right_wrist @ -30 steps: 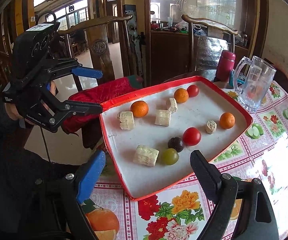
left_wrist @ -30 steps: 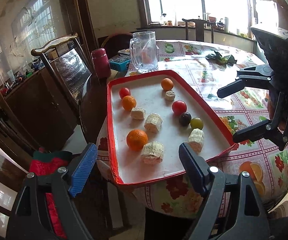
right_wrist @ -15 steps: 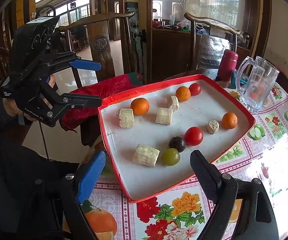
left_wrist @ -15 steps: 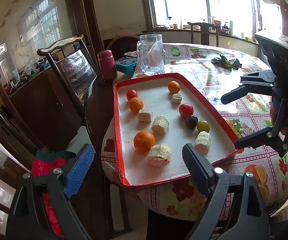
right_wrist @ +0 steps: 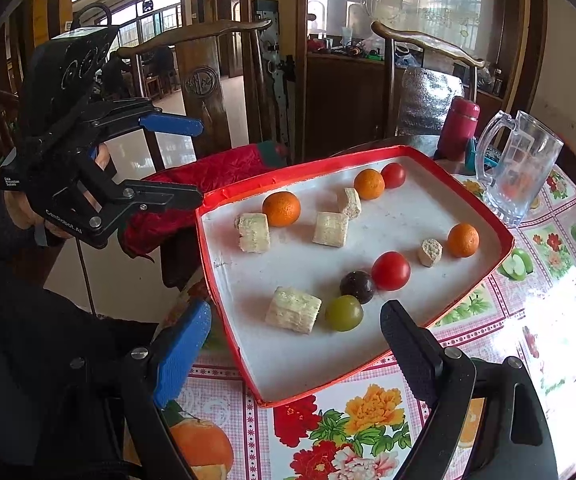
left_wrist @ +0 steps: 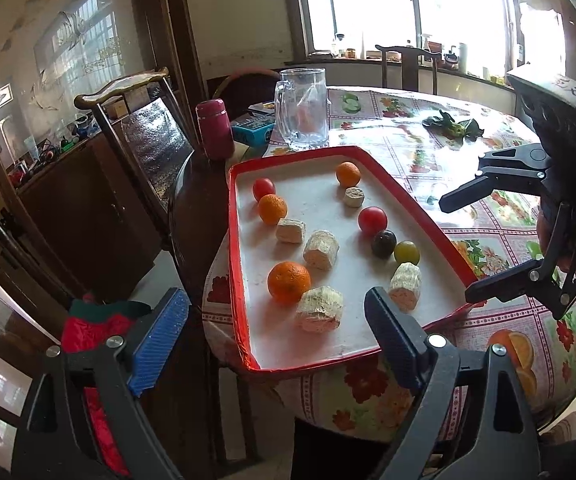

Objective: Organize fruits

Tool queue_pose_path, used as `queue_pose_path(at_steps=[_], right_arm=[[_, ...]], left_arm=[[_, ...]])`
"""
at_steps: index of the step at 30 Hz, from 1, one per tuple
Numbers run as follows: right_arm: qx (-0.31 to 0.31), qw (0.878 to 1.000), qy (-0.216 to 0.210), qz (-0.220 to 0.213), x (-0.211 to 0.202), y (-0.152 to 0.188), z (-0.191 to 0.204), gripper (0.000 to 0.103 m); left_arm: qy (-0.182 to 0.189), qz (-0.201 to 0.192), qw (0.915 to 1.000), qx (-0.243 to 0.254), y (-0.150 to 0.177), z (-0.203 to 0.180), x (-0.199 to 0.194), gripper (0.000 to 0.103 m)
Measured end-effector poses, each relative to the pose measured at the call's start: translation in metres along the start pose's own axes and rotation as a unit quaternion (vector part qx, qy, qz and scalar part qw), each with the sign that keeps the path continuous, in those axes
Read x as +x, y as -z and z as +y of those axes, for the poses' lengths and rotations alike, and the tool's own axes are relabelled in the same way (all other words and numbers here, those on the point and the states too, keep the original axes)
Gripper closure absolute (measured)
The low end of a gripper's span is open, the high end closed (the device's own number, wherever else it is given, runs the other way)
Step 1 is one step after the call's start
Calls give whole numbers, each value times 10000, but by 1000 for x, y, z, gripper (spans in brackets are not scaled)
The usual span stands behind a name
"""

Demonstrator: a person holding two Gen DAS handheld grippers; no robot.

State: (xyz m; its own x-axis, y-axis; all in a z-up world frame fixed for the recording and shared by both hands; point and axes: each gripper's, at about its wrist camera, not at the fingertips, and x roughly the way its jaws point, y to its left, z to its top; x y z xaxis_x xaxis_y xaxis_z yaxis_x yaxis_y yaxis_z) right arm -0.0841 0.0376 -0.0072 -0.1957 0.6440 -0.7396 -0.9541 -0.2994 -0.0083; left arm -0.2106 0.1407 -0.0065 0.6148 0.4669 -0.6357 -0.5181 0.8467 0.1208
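A red-rimmed white tray [left_wrist: 235,240] [right_wrist: 504,248] on the table holds three oranges [left_wrist: 288,282] [right_wrist: 281,209], two red tomatoes [left_wrist: 372,218] [right_wrist: 390,270], a dark plum [left_wrist: 383,243] [right_wrist: 356,287], a green grape [left_wrist: 406,252] [right_wrist: 344,313] and several pale cut chunks [left_wrist: 320,308] [right_wrist: 292,309]. My left gripper [left_wrist: 275,324] is open and empty, off the tray's near edge; it also shows in the right wrist view [right_wrist: 197,162]. My right gripper [right_wrist: 296,344] is open and empty over the tray's near corner; it also shows in the left wrist view [left_wrist: 454,246].
A glass mug [left_wrist: 303,108] [right_wrist: 518,166], a maroon flask [left_wrist: 215,129] [right_wrist: 458,128] and a blue box [left_wrist: 252,131] stand behind the tray. The floral tablecloth [right_wrist: 368,432] covers the table. Wooden chairs [left_wrist: 135,128] with a red cushion [right_wrist: 207,184] stand beside it.
Both grippers have drifted slightly relative to the tray, which sits a little further right in the left wrist view. Both stay open; no fruit has moved.
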Motion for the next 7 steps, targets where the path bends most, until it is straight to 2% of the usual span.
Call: queue_pose_path(at_steps=[7], right_arm=[[380,9991,120,-109,-8,14,-7,15]], left_arm=[[61,44,9999,99,-6,-8,3,12]])
